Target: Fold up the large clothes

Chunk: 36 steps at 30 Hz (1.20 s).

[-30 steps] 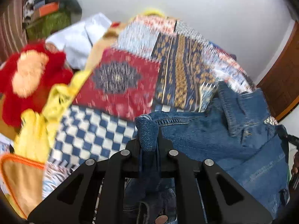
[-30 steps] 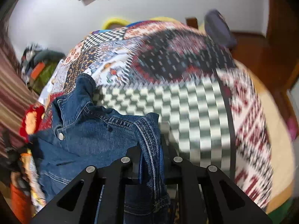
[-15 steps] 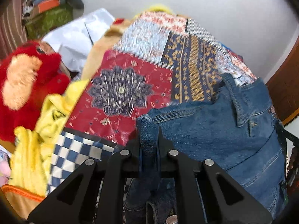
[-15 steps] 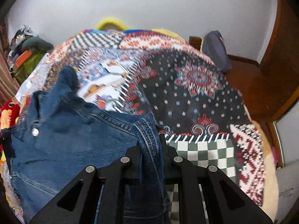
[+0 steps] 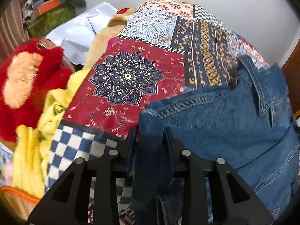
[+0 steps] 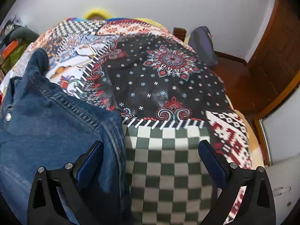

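garment: denim jacket (image 5: 225, 123), blue, lying spread on the patchwork bedspread (image 5: 131, 78); in the left wrist view it fills the 3 to 5 o'clock part, in the right wrist view the 7 to 10 o'clock part.
visible details: collar (image 5: 258, 86) raised toward 1 o'clock in the left view; a metal snap button (image 6: 7, 116) at 9 o'clock in the right view; heavy stitched seams along the near edges.
handling (judged): thick and fairly heavy cloth, stiff at seams and collar, soft elsewhere; not slippery, not fragile. It likely holds a crease poorly and sags under its own weight when lifted.
where to grip (judged): the doubled seam edges or hem corners, where the cloth is thickest; one bite per hand, well apart, so the panel hangs flat.
left gripper (image 5: 150, 136): jaws have just been opening a little; a bunched fold of denim sits between them, loosely, pads apparently no longer pressing.
right gripper (image 6: 150, 161): jaws have just been opening and stand spread wide; the jacket edge lies just inside its left finger (image 6: 90, 161), unpinched, over green-and-white checks.
surroundings: red plush toy (image 5: 28, 86) at 9 o'clock, yellow cloth (image 5: 37, 140) at 8 o'clock in the left view; wooden door (image 6: 277, 56) at 2 o'clock in the right view.
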Each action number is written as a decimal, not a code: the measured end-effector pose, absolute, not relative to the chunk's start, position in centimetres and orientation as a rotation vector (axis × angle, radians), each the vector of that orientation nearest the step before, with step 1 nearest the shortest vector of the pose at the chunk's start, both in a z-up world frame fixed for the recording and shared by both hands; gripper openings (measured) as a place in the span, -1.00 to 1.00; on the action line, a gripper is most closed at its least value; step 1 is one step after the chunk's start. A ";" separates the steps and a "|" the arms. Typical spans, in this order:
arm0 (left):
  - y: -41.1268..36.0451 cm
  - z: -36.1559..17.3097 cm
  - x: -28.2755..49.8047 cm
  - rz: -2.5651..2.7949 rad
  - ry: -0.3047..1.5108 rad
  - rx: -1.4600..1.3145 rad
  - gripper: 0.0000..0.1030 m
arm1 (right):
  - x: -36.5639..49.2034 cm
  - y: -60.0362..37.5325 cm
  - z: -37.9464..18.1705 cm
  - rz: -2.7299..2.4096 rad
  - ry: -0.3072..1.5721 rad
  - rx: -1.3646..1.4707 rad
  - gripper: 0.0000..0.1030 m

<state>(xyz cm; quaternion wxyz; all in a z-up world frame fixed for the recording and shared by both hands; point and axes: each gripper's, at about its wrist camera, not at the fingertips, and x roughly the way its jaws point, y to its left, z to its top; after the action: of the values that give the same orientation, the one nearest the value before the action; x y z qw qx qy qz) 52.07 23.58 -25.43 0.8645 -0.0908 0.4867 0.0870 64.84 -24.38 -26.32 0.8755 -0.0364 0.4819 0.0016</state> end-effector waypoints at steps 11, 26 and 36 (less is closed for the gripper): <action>19.0 -16.9 44.1 0.107 0.906 -0.134 0.21 | 56.3 -22.6 -16.3 0.113 0.854 -0.104 0.94; 14.2 -7.1 29.7 0.040 0.719 -0.063 0.94 | 40.4 -18.8 -8.3 0.247 0.668 -0.208 0.95; 14.5 -11.5 22.4 0.056 0.815 -0.137 0.98 | 32.4 -20.5 -11.8 0.279 0.747 -0.146 0.96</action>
<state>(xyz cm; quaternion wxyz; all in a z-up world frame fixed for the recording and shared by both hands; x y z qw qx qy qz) 22.41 14.52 -11.46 0.9154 -0.0663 0.3961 0.0271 32.38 -20.50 -11.79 0.9190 -0.0708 0.3634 0.1358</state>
